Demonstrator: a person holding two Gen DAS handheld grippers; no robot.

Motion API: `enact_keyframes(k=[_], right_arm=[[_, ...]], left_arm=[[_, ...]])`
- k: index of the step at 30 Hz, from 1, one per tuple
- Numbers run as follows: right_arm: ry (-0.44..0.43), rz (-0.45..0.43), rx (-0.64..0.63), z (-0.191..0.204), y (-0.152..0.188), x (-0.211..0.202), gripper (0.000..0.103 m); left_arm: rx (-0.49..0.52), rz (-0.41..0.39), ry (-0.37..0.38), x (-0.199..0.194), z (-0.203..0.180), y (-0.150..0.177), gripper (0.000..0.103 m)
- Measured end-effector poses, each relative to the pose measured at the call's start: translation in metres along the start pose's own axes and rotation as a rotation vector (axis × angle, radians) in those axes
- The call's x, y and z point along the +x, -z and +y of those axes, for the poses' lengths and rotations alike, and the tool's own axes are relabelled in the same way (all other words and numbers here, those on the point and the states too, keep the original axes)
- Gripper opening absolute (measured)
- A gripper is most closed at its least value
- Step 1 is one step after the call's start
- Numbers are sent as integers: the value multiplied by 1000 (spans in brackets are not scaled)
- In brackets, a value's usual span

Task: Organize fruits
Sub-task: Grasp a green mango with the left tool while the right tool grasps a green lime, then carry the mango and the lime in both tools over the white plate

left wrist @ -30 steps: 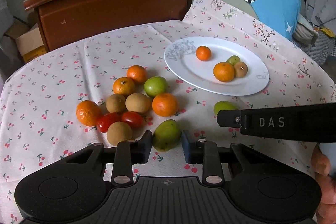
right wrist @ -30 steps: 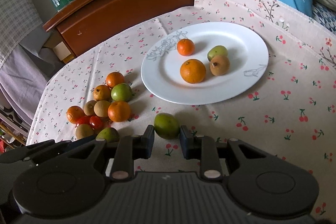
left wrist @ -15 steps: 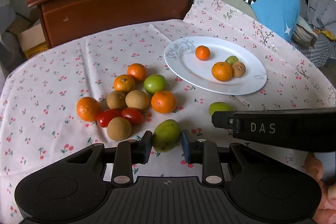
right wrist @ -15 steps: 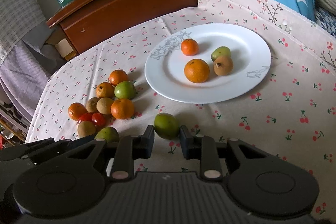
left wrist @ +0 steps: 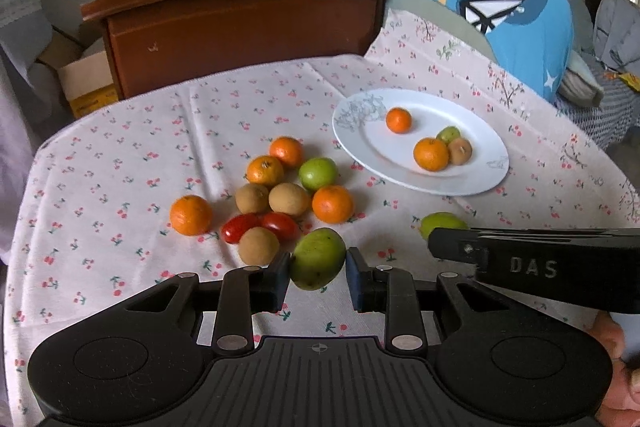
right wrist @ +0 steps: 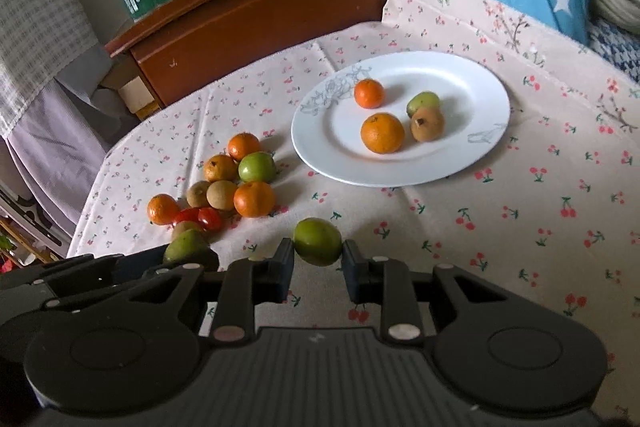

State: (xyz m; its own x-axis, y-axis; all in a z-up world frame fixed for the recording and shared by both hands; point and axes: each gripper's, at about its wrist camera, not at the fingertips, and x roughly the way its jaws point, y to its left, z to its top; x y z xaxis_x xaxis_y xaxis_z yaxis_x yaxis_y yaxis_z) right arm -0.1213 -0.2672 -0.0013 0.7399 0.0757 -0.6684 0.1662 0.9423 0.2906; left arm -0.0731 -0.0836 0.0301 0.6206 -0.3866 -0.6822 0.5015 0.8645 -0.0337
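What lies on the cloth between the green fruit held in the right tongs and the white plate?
Nothing: in the right wrist view, only bare cherry-print cloth lies between the green fruit and the white plate.

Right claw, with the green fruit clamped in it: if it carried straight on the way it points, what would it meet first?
Probably bare tablecloth, then the near rim of the white plate. The right claw and its green fruit point there; the loose fruit pile lies off to the left. Depth is uncertain.

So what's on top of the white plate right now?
On the white plate: two oranges, a green fruit and a brown fruit. The brown one partly hides the green.
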Motion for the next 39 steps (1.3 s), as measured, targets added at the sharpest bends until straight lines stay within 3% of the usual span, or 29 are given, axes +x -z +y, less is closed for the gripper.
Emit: enact_keyframes(k=[13,14,18,23,26,32,39], right_arm=[[-40,-67,-53,5,-18,-53,24],[-44,-72,-54,4,-21,-57,20],[-60,-93,-53,-6,-37,-69,20],[-54,-58,62,-26,-41,-52,20],[-23,-40,128,-40,-35,-46,20],[20,-12,175,-54,-27,-37,25],[-27,37,145,-42,-19,-20,41]], left_arm=[[-156,-36,50,-31,19,-30,27],[-162,-39,51,-32,20,-34,27],[-159,-53,64,-35,20,-50,27],[-112,-59,34,-30,19,-60,27],[-151,-64,35,-30,29,-56,27],[-262,-26,37,-23,46,-55,27],[-246,-68,12,-30,46,-57,27]])
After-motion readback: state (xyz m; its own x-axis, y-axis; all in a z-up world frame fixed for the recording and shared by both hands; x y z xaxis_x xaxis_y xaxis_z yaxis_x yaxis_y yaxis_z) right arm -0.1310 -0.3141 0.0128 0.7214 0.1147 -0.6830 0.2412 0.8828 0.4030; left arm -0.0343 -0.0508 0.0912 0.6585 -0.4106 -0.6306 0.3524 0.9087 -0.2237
